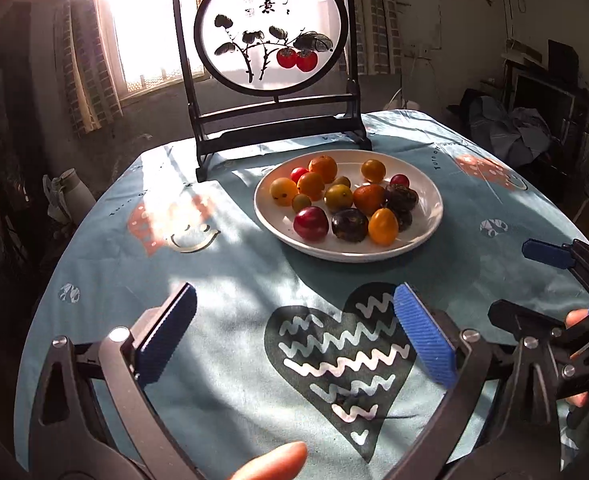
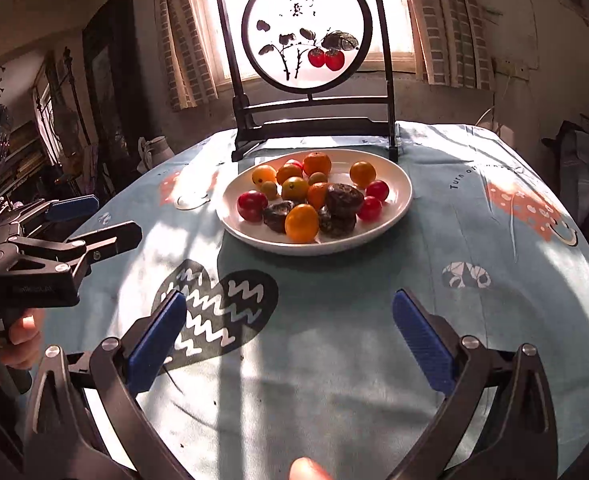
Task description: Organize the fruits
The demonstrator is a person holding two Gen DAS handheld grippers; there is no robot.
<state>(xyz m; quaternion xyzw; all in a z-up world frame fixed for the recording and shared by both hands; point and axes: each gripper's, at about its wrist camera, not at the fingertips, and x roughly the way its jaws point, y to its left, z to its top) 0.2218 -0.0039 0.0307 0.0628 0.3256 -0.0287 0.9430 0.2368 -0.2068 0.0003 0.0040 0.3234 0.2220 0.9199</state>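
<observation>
A white plate (image 1: 426, 216) holds several small fruits: orange and yellow ones, red cherry tomatoes (image 1: 311, 223) and dark water chestnuts (image 1: 349, 225). It sits mid-table, ahead of both grippers. It also shows in the right wrist view (image 2: 399, 200) with the fruits (image 2: 301, 222). My left gripper (image 1: 294, 332) is open and empty, low over the cloth in front of the plate. My right gripper (image 2: 288, 334) is open and empty, beside it on the right. The right gripper also shows at the right edge of the left wrist view (image 1: 534, 280).
A round table with a blue patterned cloth (image 1: 222, 280) carries a dark-framed painted screen (image 1: 270, 36) just behind the plate. A white jug (image 1: 68, 192) stands off the table's left edge. Furniture and clutter line the room's sides.
</observation>
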